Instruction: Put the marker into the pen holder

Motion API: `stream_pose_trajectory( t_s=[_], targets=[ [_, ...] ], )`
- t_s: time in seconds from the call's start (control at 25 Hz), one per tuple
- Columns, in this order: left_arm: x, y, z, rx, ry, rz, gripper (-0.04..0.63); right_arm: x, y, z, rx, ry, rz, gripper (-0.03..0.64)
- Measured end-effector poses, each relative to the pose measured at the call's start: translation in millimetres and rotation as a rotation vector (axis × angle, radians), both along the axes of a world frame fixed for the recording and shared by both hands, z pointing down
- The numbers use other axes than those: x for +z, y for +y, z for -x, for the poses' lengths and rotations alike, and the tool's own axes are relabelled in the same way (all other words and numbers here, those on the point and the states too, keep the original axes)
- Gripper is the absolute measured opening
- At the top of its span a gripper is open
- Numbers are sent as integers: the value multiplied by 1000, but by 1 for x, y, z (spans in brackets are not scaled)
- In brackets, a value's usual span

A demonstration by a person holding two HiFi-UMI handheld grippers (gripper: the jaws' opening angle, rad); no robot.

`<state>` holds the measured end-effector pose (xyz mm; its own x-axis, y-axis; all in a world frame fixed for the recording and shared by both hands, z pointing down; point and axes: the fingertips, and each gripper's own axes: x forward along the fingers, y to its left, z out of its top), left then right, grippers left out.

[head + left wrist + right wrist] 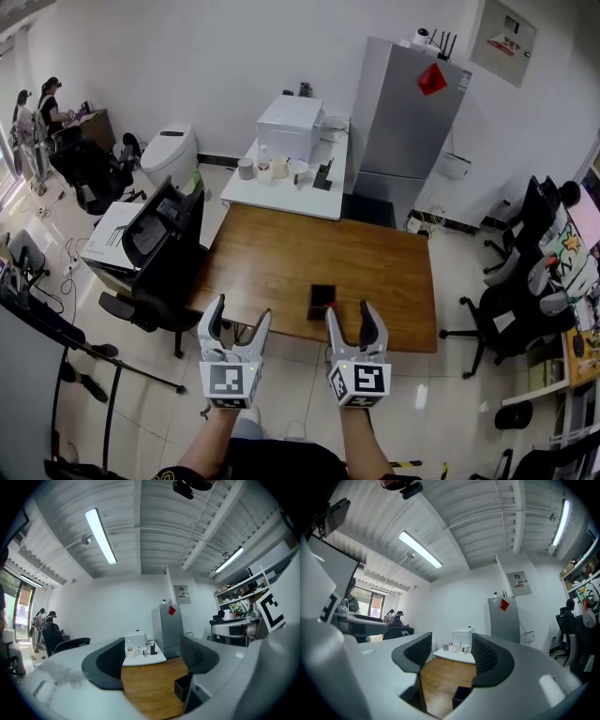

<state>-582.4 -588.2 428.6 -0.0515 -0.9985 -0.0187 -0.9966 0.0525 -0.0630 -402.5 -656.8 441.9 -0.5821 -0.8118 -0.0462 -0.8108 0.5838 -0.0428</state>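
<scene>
Held: left tool (242, 311), right tool (351, 311), jaws apart, both empty. Ahead of right tool, on bench (272, 258): pen holder (322, 301). Risk: pen holder tips if clipped; marker not made out.

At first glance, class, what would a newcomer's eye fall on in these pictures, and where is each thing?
First come the left gripper and the right gripper, both open and empty, at the bottom of the head view. Beyond them a wooden table fills the middle, with a black pen holder near its front edge. A grey fridge stands against the back wall.
</scene>
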Motion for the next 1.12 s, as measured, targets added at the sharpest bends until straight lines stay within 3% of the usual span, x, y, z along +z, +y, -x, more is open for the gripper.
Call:
stream_pose_trajectory(
  t_s=[0.2,0.36,1.12],
  targets=[
    [-11,-1,8,7,-4,11,373,-11,8,13,-2,25,-33,262],
    [-12,-6,12,37,-5,-24,371,-21,11,27,-9,44,-71,262],
    [-3,-14,41,90,28,-38,364,-18,8,64,7,67,-85,261]
  ],
)
